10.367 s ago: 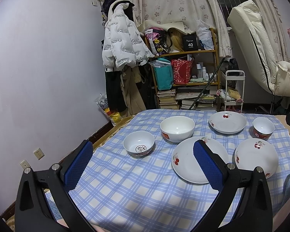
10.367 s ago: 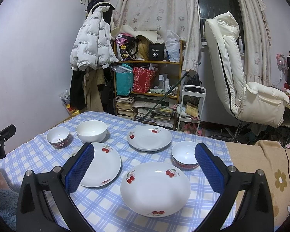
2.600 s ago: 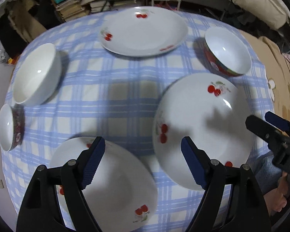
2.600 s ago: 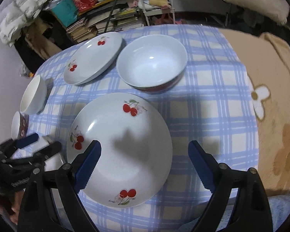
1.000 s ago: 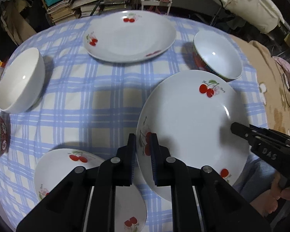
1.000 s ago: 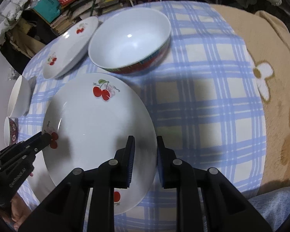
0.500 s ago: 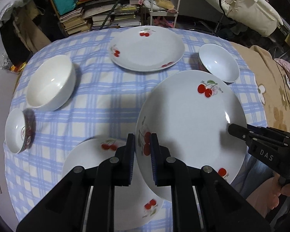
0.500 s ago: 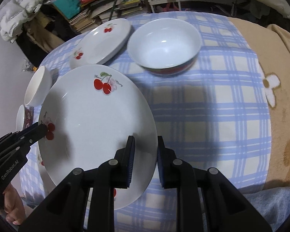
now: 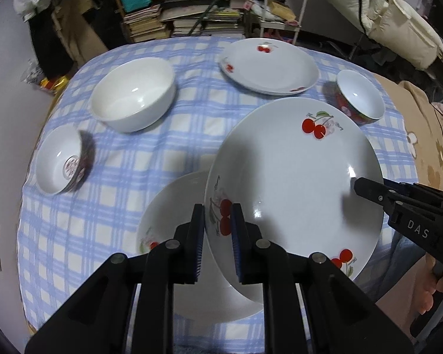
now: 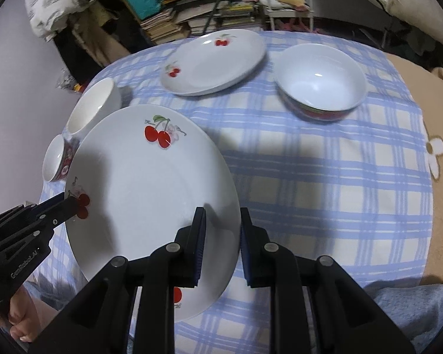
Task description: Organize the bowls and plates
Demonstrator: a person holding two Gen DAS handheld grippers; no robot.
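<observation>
Plate (image 9: 292, 177) with cherries gripped on opposite rims: left gripper (image 9: 217, 242) nipped nearly closed on the edge at 7 o'clock, right gripper (image 10: 220, 244) likewise at the opposite edge, sharing the load and keeping it level. Carried clear of the worktop (image 9: 109, 206), overlapping a second plate (image 9: 174, 212) below, probably for stacking. Third plate (image 9: 268, 65) at 12 o'clock.

Cherry plates: three — held plate (image 9: 292, 177), lower plate (image 9: 174, 206) beneath it, far plate (image 9: 270, 66).
Bowls: three — large white bowl (image 9: 133, 94), small left bowl (image 9: 60, 159), red-sided right bowl (image 9: 358, 97).
Tools: two — left tool (image 9: 217, 230), right tool (image 10: 220, 236).
</observation>
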